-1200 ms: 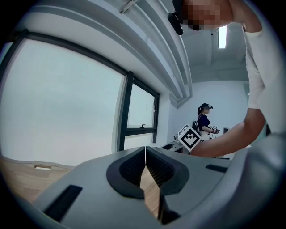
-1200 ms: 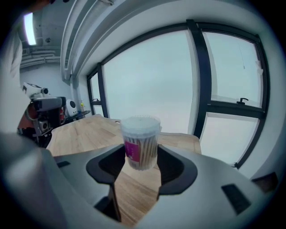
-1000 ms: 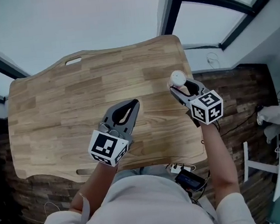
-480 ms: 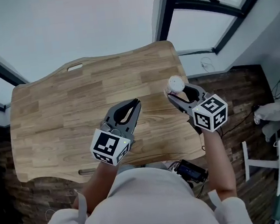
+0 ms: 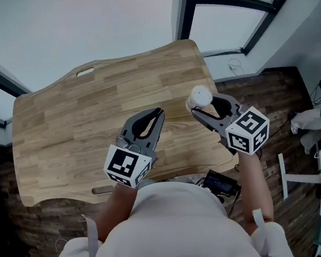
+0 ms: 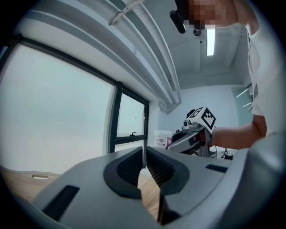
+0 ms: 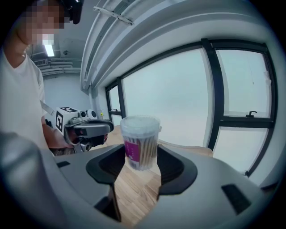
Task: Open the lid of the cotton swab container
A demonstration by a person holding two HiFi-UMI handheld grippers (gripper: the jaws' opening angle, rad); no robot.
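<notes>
So the right gripper is clamped on the cotton swab tub, one jaw pressing each side of the clear body; in the right gripper view you can see the tub sitting upright between the pads, purple label facing the camera, swabs standing on end inside, lid on and closed; its base looks to hang clear of the wood rather than rest on it; from the head view the tub is over the table close to the right edge, roughly halfway between the far right corner and the near right corner

The left gripper has its jaws pressed together with nothing between them; the left gripper view shows the two ribbed pads meeting at the tips; it sits over the near half of the table, around the middle, just left of the other gripper and not touching the tub; from its own camera you can spot the tub off to the right in the other gripper's jaws

The table top is otherwise bare wood, with a handle slot by the far edge and another slot by the near edge
</notes>
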